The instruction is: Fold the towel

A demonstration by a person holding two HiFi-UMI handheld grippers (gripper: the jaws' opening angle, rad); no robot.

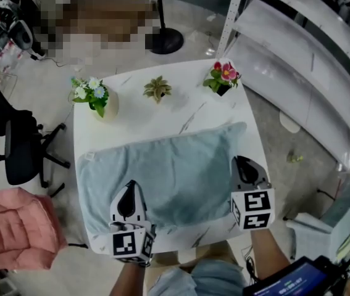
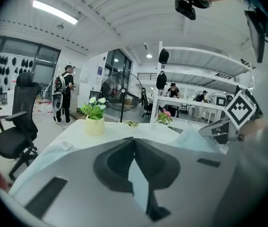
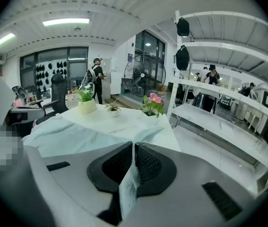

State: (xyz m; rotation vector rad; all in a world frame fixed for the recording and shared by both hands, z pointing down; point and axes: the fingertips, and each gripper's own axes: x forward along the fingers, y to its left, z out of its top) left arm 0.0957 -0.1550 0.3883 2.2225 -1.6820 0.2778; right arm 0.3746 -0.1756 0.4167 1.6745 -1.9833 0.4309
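Towel (image 1: 175, 165): pale blue, likely soft, light and limp, lying across table (image 1: 162, 113); left gripper (image 1: 131, 187) and right gripper (image 1: 241, 162) each clamp its near edge, corners probably the best hold.

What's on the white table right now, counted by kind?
Light blue towel: 1
Potted plants: 3 (white flowers in a cream pot, small green plant, pink flowers)
Total: 4
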